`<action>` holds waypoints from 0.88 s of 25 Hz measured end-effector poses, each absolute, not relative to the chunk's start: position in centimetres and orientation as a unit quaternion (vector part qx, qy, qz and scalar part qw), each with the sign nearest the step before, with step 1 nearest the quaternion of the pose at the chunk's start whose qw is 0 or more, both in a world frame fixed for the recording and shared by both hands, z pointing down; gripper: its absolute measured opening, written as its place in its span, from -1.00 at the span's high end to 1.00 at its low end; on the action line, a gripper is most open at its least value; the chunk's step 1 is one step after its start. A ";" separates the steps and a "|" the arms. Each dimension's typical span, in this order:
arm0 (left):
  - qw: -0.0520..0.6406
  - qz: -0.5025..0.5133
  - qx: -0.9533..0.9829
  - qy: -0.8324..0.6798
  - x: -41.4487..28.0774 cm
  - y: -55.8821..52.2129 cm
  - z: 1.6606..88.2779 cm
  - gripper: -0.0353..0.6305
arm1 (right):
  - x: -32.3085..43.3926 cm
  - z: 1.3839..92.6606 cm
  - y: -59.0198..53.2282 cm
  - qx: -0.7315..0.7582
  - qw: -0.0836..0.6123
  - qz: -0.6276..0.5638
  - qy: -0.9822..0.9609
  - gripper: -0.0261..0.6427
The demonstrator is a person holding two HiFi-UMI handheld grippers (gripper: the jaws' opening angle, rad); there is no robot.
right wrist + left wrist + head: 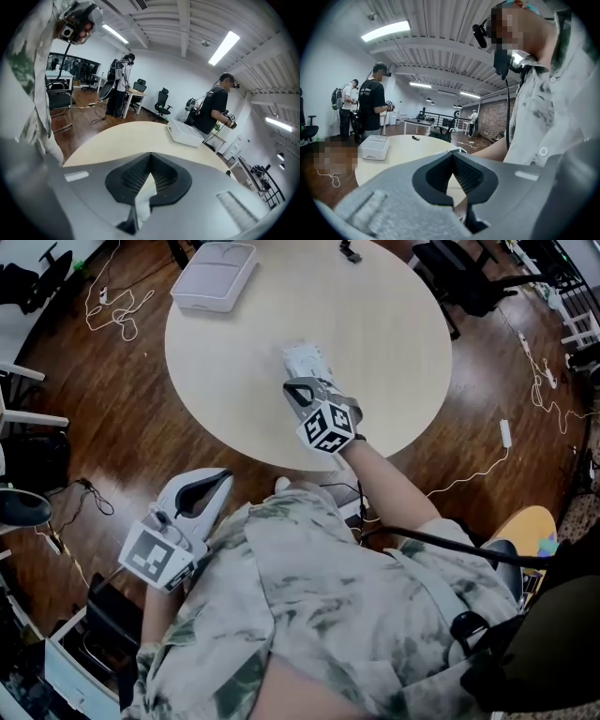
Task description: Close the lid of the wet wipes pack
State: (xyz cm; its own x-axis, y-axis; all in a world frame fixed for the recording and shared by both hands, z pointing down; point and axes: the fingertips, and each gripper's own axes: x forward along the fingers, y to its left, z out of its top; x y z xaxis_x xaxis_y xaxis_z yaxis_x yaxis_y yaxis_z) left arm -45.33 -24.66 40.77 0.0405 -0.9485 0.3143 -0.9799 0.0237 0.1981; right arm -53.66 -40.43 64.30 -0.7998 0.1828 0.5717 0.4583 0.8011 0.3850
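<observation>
Closing apparently not yet done
Right gripper (302, 388) fingers clamp a white wipe (144, 194) over the pack (305, 360); left gripper (214, 482) fingers together, empty.

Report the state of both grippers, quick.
Left gripper: jaws shut, nothing between them.
Right gripper: jaws shut on a white wipe.

A smooth matt pale table (394, 343) stands on a glossy dark wood floor (94, 427), with a smooth white plastic box (214, 276) and a soft limp wipe (144, 196).
</observation>
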 end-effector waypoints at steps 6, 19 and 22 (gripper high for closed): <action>0.188 0.045 0.699 -0.689 -46.1 -25.5 41.0 0.89 | -54.1 65.8 -43.1 -0.161 0.280 -0.252 -0.912 0.90; 0.194 0.051 0.713 -0.672 -45.9 -28.0 41.2 0.89 | -53.4 66.7 -46.9 -0.128 0.297 -0.268 -0.908 0.90; 0.197 0.050 0.712 -0.673 -46.1 -28.1 41.3 0.89 | -53.6 64.4 -45.8 -0.130 0.265 -0.282 -0.913 0.90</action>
State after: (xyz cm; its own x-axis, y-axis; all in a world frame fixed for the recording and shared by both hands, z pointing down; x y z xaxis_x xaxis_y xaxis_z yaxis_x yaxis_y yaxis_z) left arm -46.15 -28.13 41.32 0.0899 -0.9377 0.3357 -0.9770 -0.0176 0.2125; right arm -53.63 -45.78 64.35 -0.8259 0.0886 0.5567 0.3870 0.8073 0.4456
